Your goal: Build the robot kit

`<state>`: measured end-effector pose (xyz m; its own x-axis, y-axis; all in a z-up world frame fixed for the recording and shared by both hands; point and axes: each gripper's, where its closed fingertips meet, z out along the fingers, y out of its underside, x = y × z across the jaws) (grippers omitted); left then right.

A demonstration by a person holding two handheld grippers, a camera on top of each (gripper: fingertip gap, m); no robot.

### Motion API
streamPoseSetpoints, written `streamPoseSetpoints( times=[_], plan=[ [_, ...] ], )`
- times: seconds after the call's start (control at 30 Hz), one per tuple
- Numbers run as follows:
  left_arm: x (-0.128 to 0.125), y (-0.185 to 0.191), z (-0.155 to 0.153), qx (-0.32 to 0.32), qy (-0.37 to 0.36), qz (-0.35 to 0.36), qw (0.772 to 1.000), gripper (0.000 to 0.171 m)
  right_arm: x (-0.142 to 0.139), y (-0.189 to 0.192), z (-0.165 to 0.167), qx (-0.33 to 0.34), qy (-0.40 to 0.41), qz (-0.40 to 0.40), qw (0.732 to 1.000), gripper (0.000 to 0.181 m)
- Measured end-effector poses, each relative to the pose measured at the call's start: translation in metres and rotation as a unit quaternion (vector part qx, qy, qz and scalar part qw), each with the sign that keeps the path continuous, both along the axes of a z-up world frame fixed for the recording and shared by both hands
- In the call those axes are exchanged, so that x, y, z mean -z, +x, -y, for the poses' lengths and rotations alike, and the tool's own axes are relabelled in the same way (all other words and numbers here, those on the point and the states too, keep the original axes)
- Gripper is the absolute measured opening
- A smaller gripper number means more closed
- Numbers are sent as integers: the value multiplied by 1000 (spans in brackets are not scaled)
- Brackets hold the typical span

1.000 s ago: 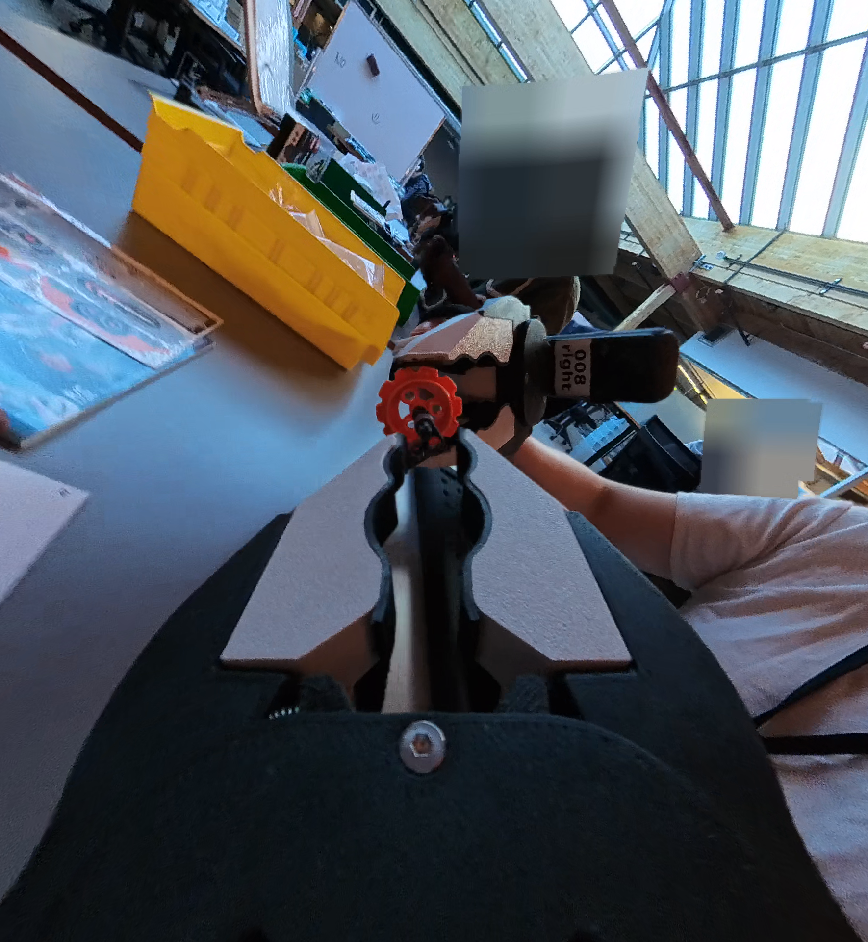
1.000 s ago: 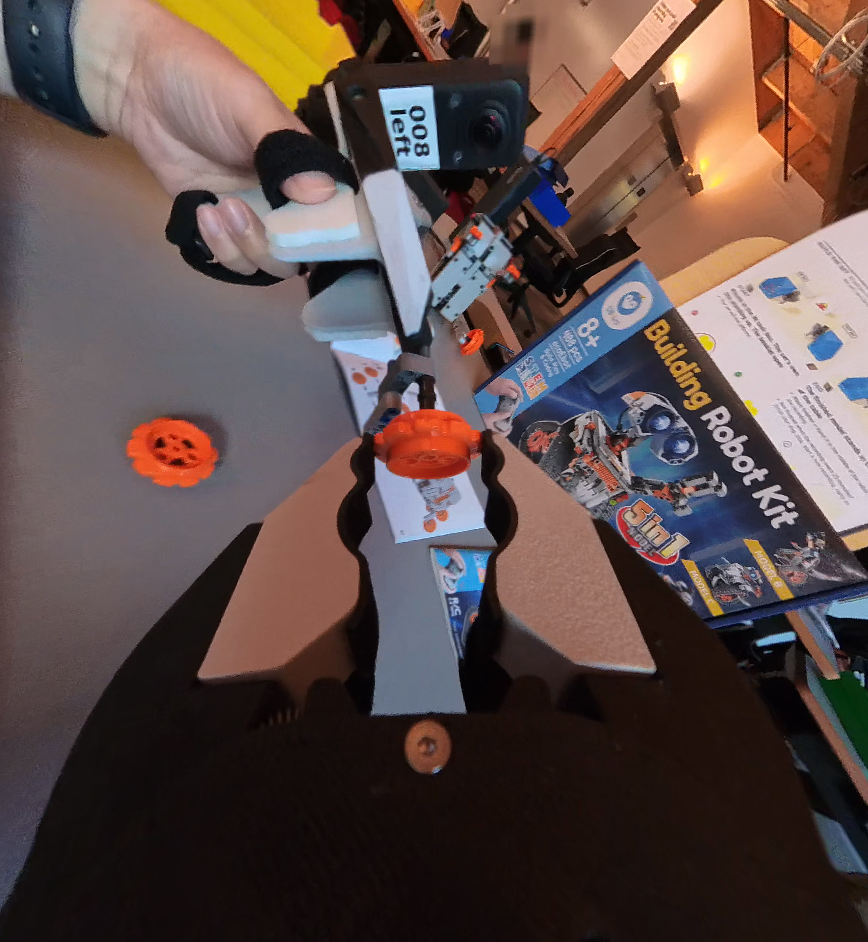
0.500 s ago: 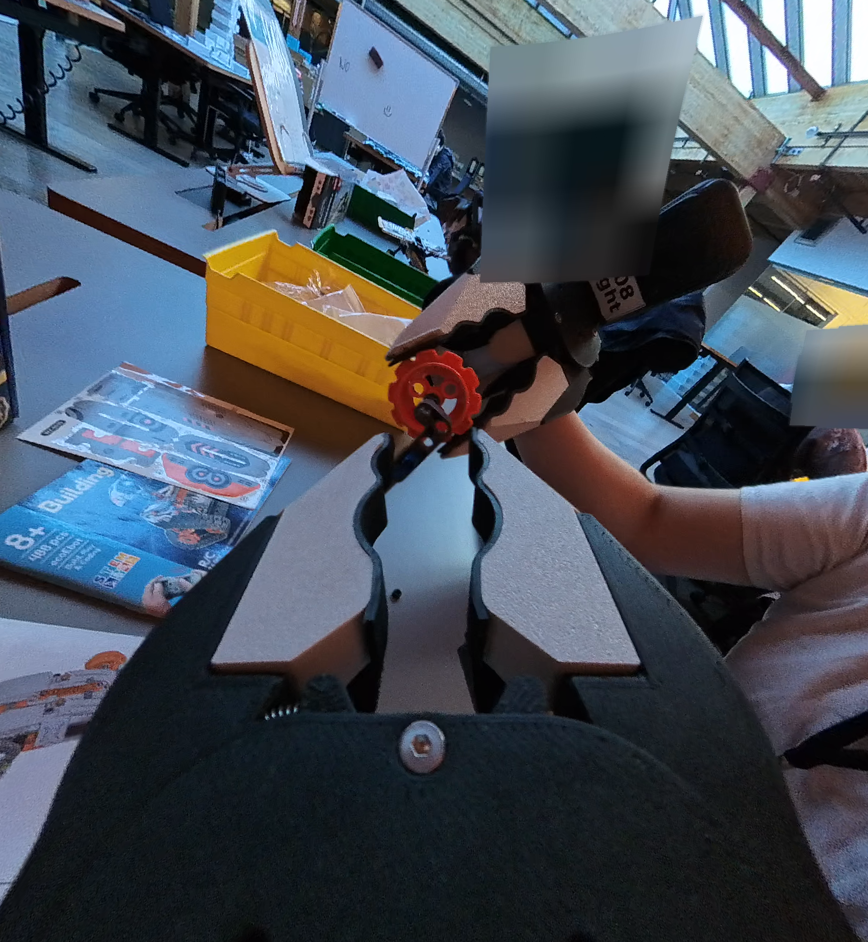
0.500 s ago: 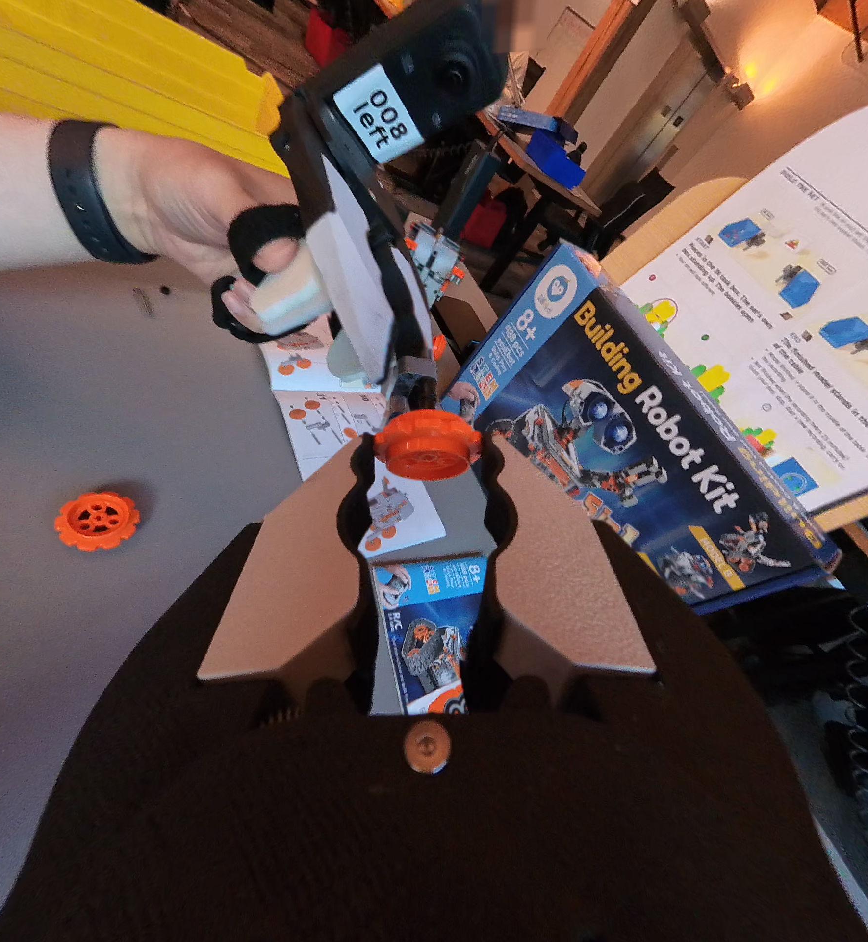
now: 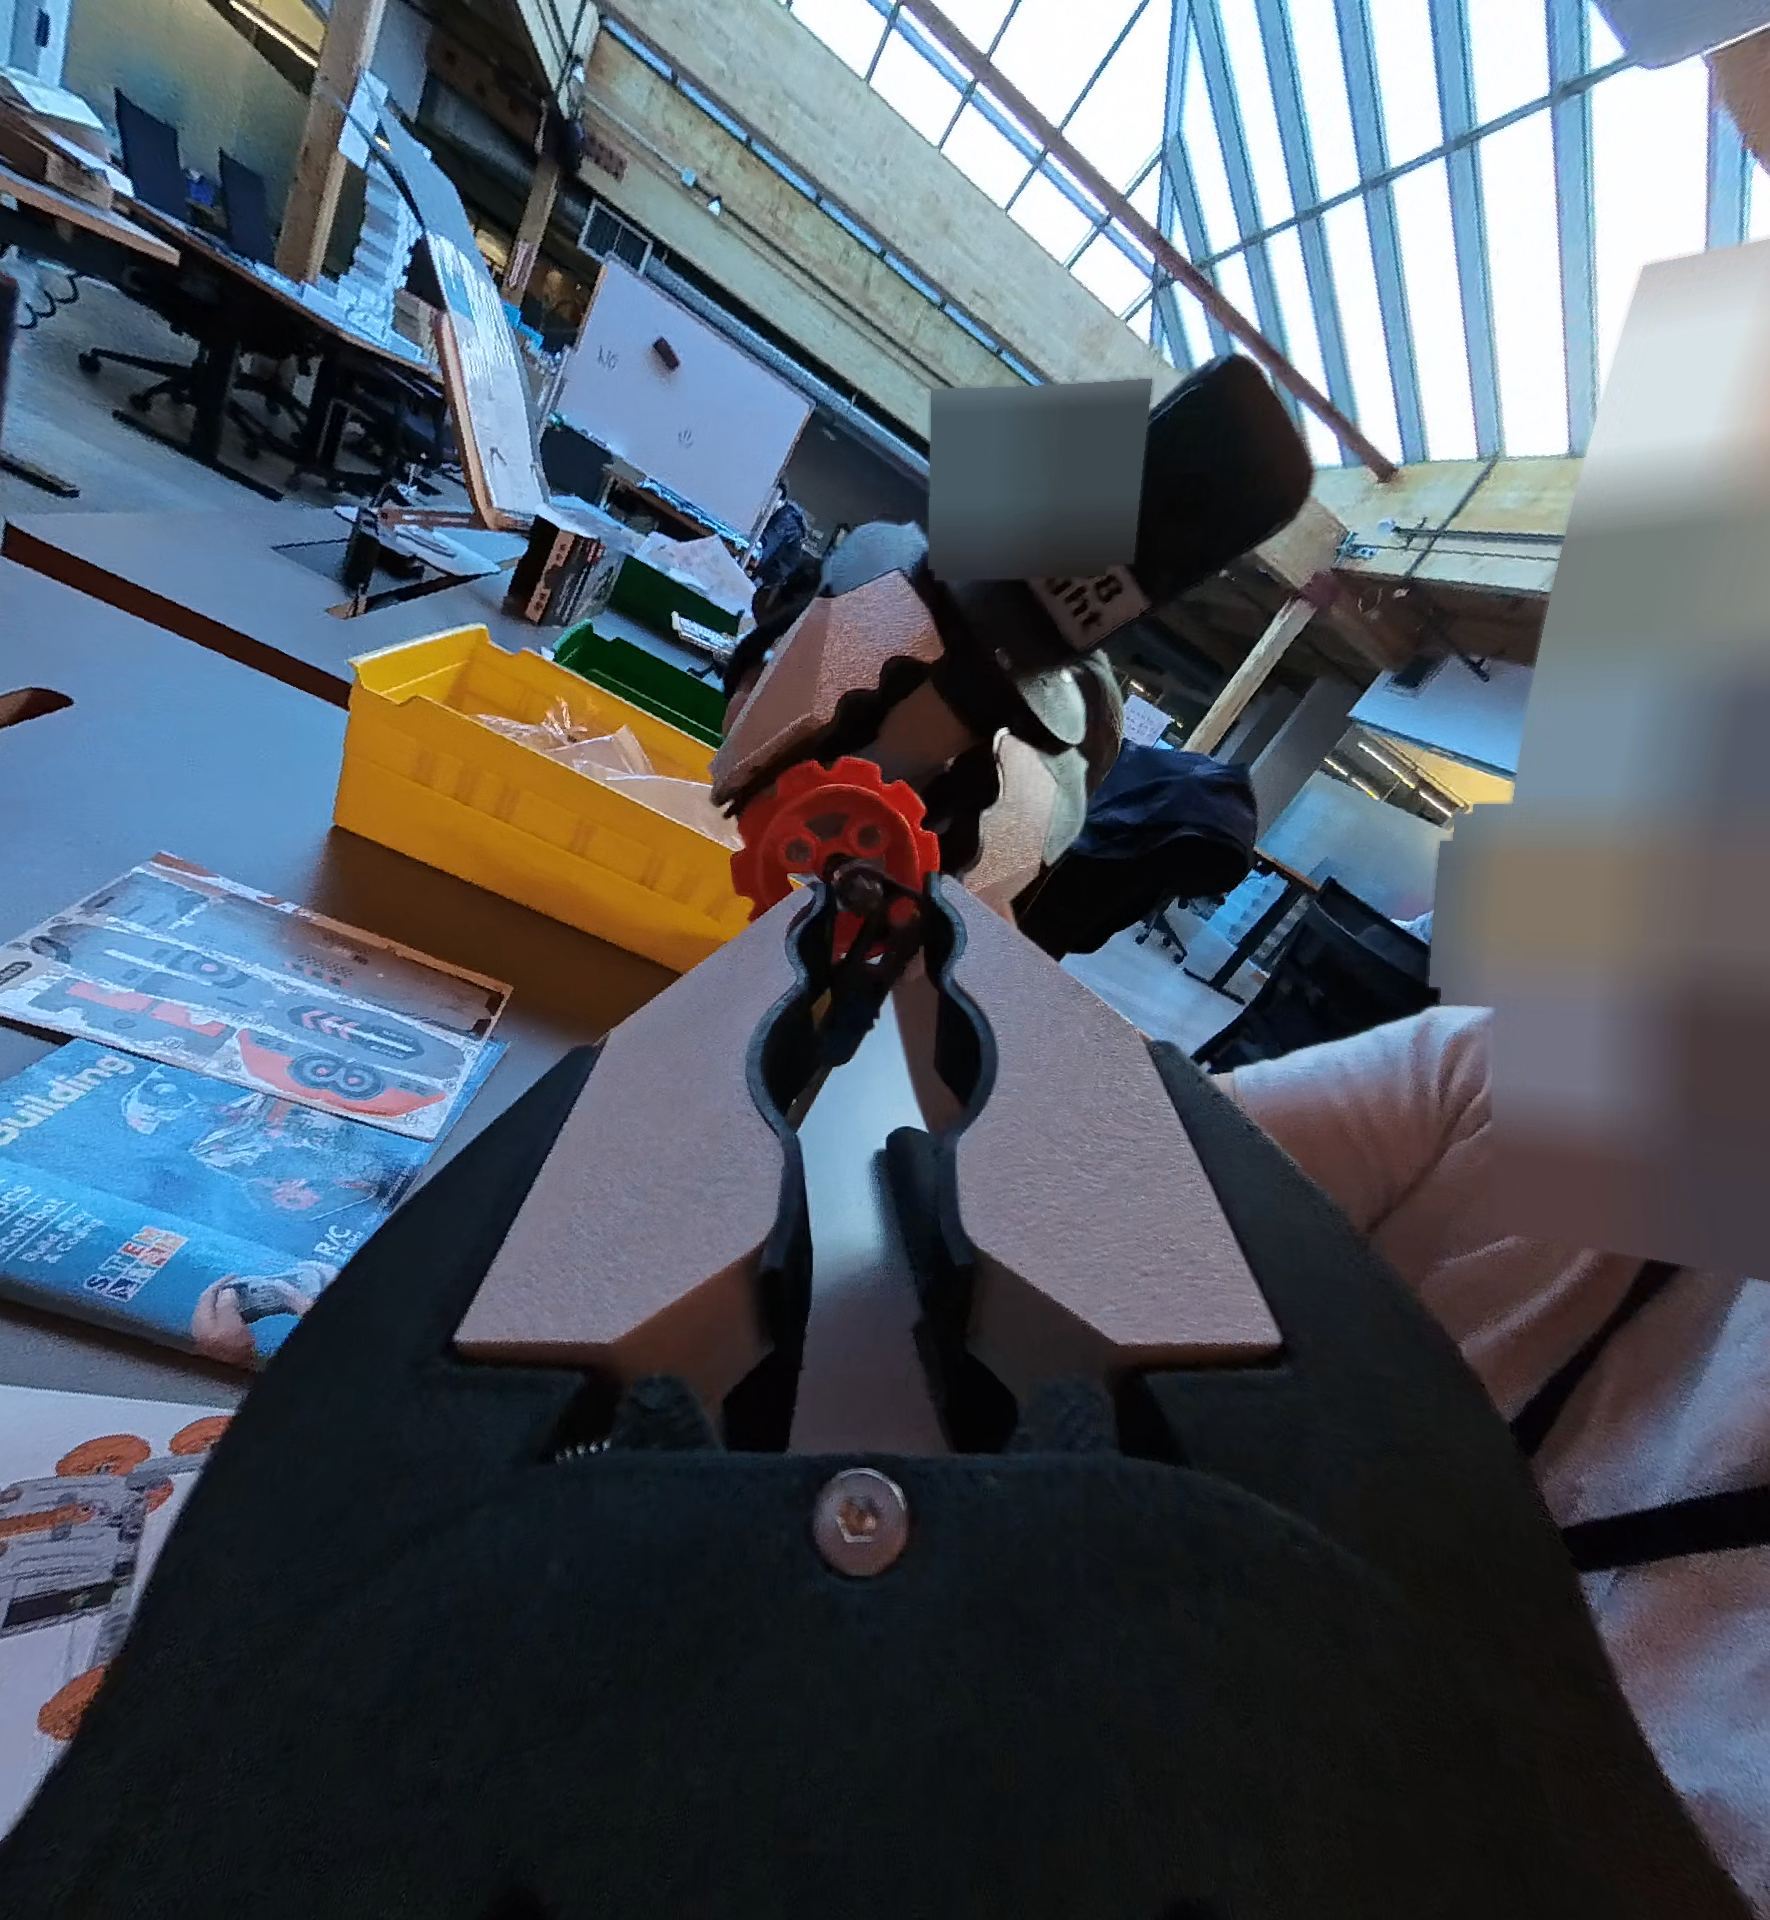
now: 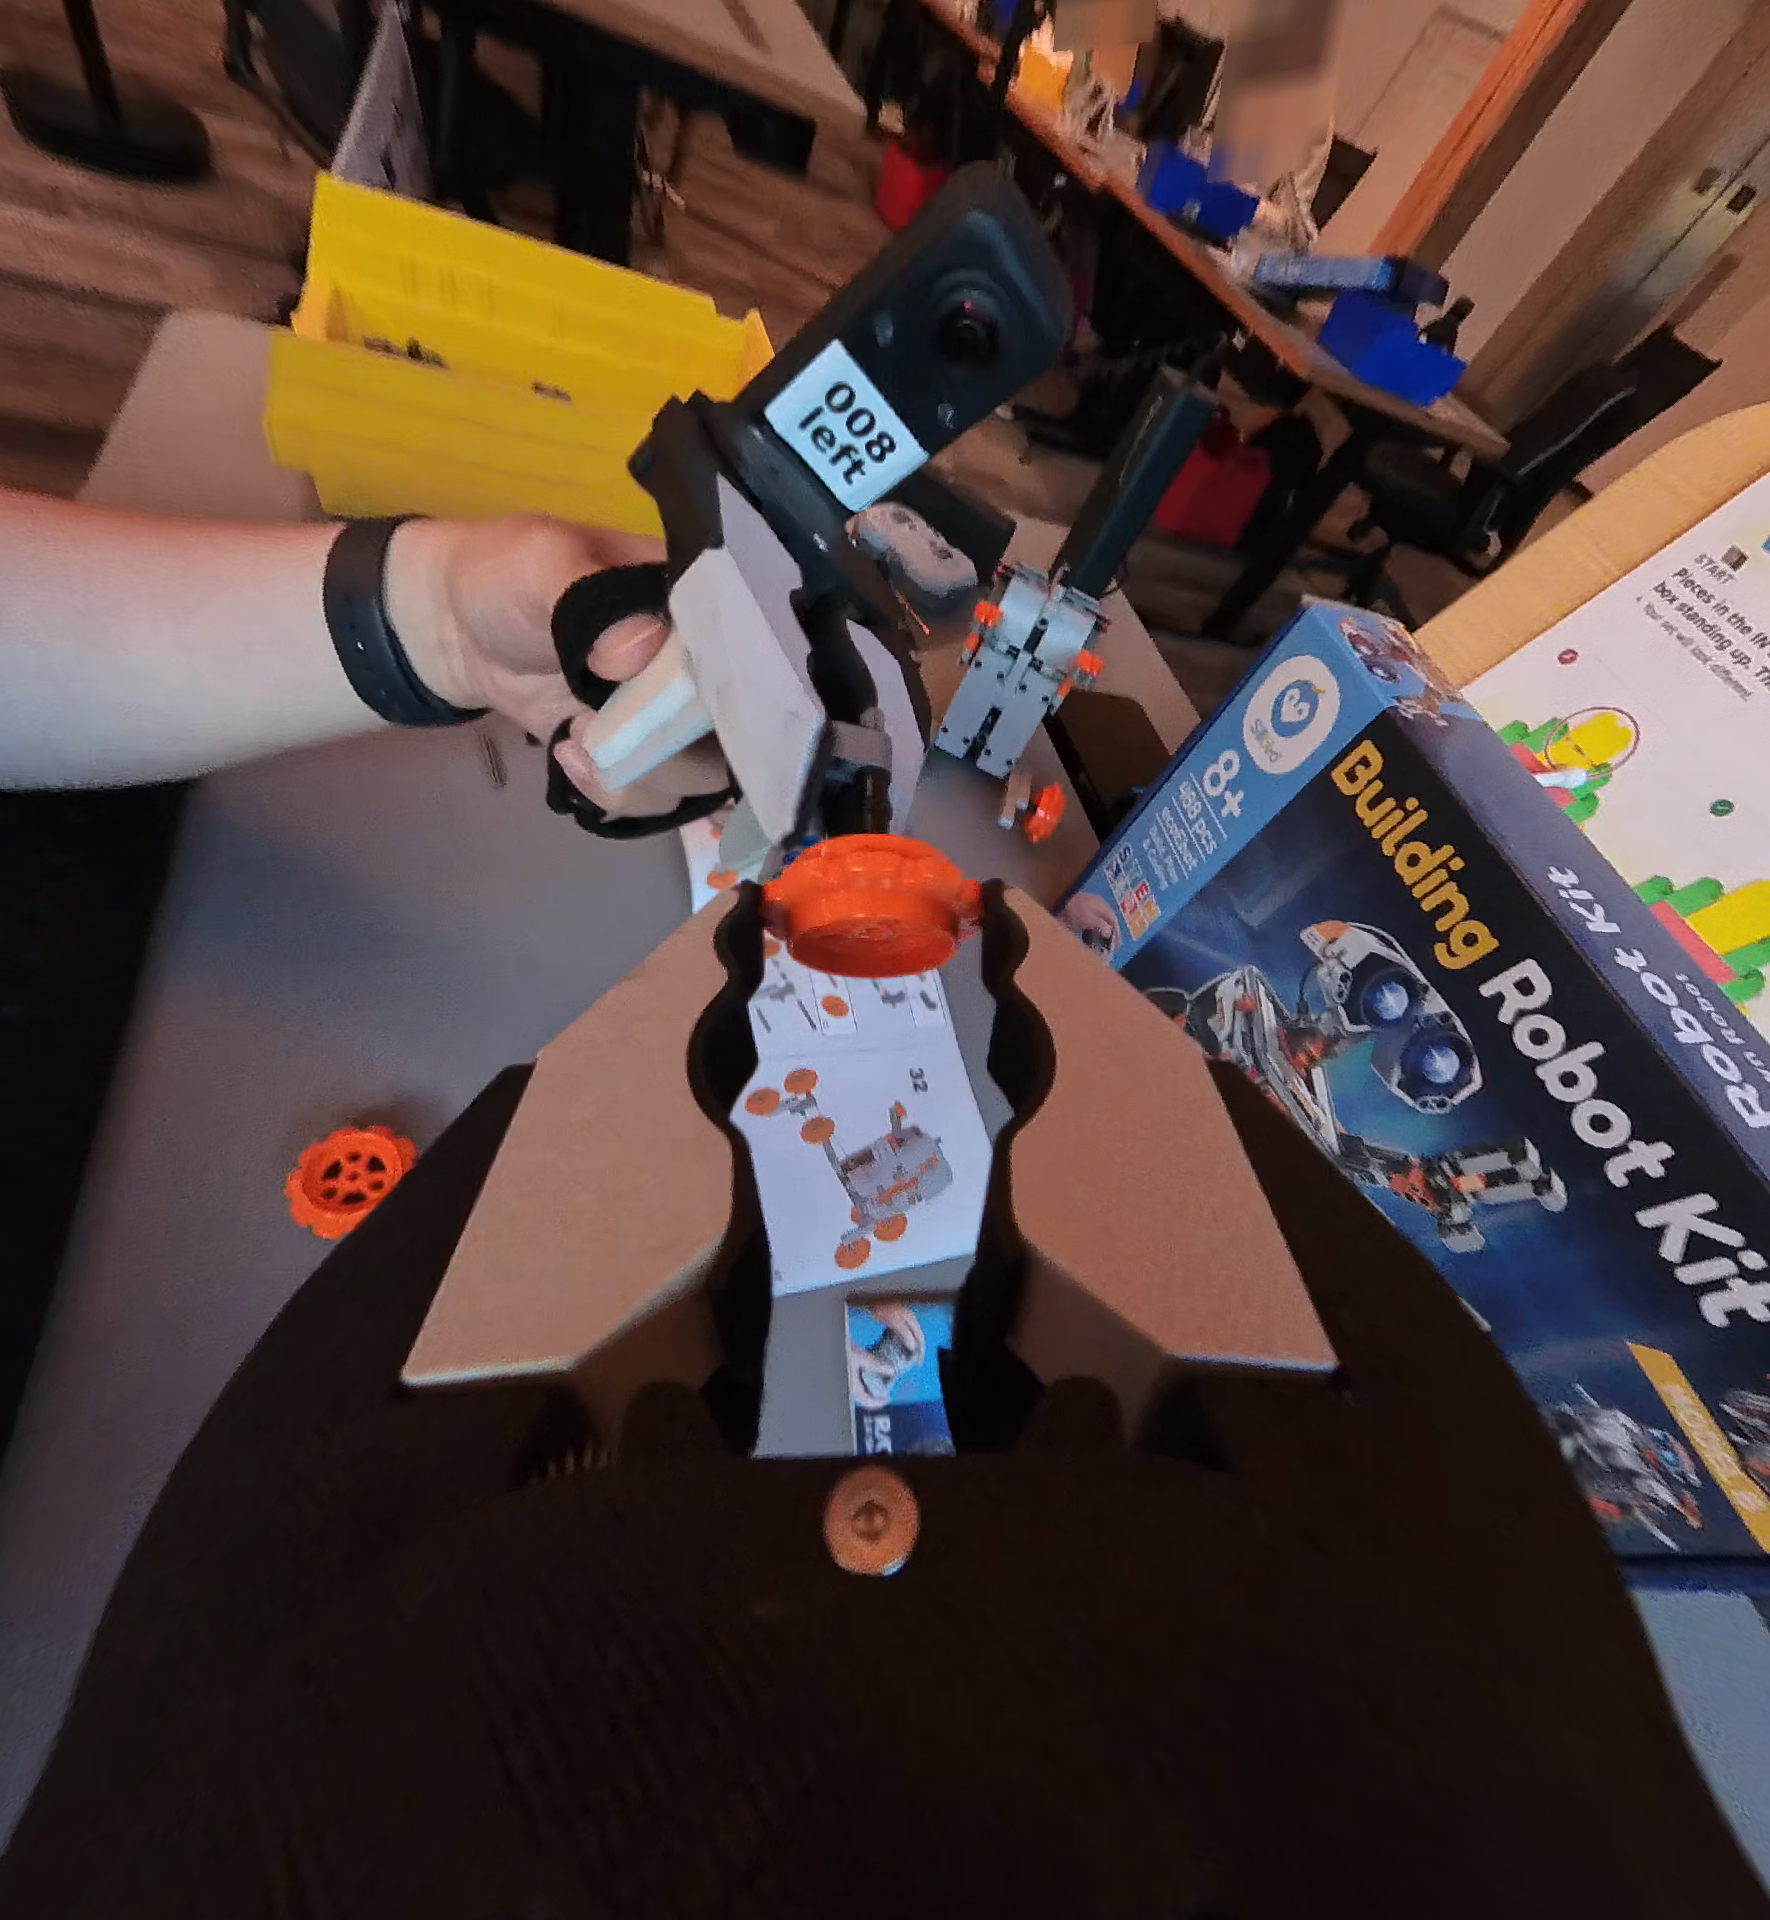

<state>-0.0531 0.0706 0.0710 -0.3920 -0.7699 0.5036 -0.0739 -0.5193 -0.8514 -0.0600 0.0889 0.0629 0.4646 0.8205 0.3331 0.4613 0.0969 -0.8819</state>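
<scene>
My right gripper is shut on an orange toothed wheel, gripped by its rim and held above the table. My left gripper is shut on a thin black axle piece whose end meets the hub of that wheel. In the left wrist view the right gripper comes in from above. In the right wrist view the left gripper, held by a hand, reaches the wheel from behind. How far the axle sits in the hub is hidden.
A second orange wheel lies loose on the grey table. A grey and orange block model stands behind, and a kit box to the right. An open booklet lies below the grippers. A yellow bin and leaflets are to the left. My left and right fingertips are right by each other.
Both grippers have swung round together above the table, keeping the wheel and the axle piece joined. Neither has let go.
</scene>
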Motion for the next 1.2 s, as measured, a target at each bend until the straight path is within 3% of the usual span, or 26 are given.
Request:
streamPoseSetpoints(
  times=[0.3,0.47,0.63,0.8,0.93,1.1,1.2],
  plan=[
    [2,-6,-10,-15,19,25,999,15,2,11,-17,23,-60,-89,994,41],
    [21,-4,-23,-84,89,-23,992,25,4,21,-27,74,-82,-98,989,41],
    [27,-5,-43,-194,219,-77,953,29,9,25,-38,134,-71,-67,986,41],
    [34,-13,-65,-285,330,-147,888,33,17,24,-48,189,-65,-37,979,41],
    [50,-6,-76,-310,318,-179,878,34,16,14,-52,202,-71,-59,975,41],
    [43,4,-84,-363,257,-107,889,24,23,7,-52,194,-115,-91,970,41],
    [42,2,-87,-385,264,-92,880,17,26,10,-53,192,-133,-106,967,41]
  ],
)
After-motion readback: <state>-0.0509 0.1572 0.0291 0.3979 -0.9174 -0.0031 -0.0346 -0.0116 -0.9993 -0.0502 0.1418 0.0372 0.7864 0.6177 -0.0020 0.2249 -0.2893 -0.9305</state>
